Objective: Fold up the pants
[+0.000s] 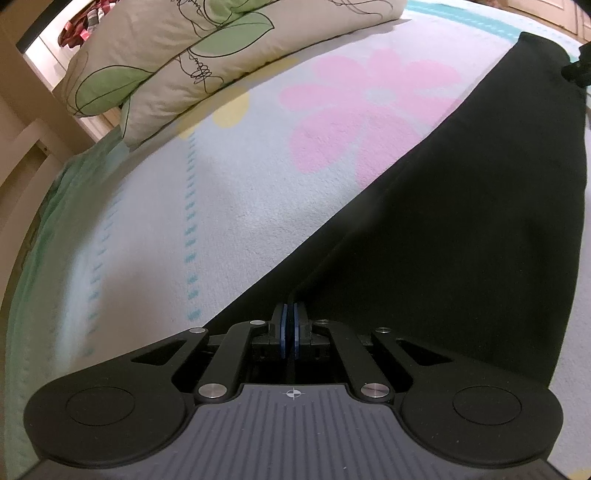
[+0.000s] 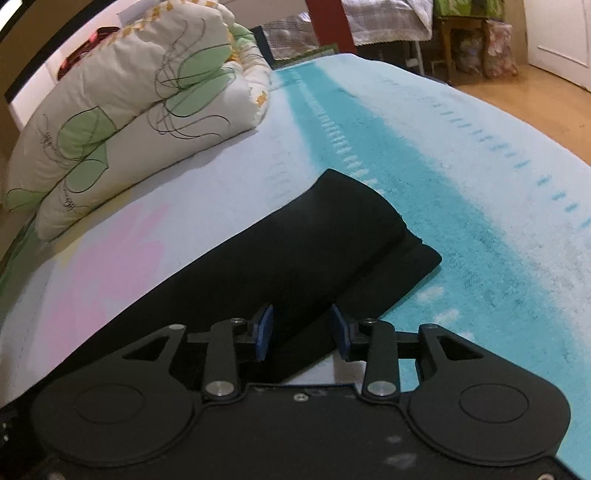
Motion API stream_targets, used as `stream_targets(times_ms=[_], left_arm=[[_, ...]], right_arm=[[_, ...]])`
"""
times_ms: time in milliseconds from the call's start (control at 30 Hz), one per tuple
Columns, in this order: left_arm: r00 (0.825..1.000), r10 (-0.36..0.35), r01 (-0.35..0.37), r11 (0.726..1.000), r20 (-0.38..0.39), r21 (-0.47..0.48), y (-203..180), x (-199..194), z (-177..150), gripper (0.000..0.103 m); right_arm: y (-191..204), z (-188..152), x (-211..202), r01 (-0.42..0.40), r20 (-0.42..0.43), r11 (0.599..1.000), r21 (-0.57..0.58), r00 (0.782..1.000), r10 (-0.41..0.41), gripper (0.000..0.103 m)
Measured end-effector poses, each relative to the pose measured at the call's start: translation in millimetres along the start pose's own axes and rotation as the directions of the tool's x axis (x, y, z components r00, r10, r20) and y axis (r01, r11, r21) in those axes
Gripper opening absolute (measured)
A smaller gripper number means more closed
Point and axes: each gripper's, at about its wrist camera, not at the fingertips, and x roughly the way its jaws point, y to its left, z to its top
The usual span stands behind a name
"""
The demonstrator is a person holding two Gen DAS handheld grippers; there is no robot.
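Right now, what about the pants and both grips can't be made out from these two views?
- Left wrist view: whether the shut left gripper pinches pants fabric; black hides it.
- Right wrist view: pants' near end, hidden behind the right gripper.
- Layer count: fabric too dark.

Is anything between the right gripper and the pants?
Nothing visible. The right gripper is open directly over the black pants on the blanket. The rolled duvet lies well off to the side.

bed [image 2: 480, 229] under a pale blue flowered blanket, rolled leaf-print quilt [image 2: 122, 122] at its far side; wooden floor [image 2: 524, 99], white door [image 2: 561, 33], warm indoor light
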Motion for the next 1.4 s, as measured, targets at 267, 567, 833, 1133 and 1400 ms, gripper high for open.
stream_targets(times_ms=[267,567,833,1133,1400], left_arm=[[0.996,-0.077,0.074,0.992,-0.034,-0.102,18,4,7,0.002],[0.961,-0.263,0.216,0.907,-0.083,-0.362,60,12,17,0.006],[0.975,-0.222,0.200,0.873,0.004,-0.445,86,-29,18,0.010],[0.986,-0.166,0.155,0.881,0.014,-0.448,105,-48,16,0.010],[0.987,-0.159,0.129,0.871,-0.022,-0.474,94,-92,-41,0.011]], right_arm=[[5,1,0,-0.024,-0.031,1.000,0.015,0.999,0.024,0.006],[0,-11,-13,-0.004,-0.049,1.000,-0.019,0.999,0.003,0.008],[9,-6,-10,-0.009,-0.021,0.994,-0.113,1.000,0.006,0.013],[16,-12,-35,0.043,0.015,0.987,-0.158,0.999,-0.041,0.026],[71,-26,-81,-0.053,0.085,0.941,-0.335,0.993,0.086,0.031]])
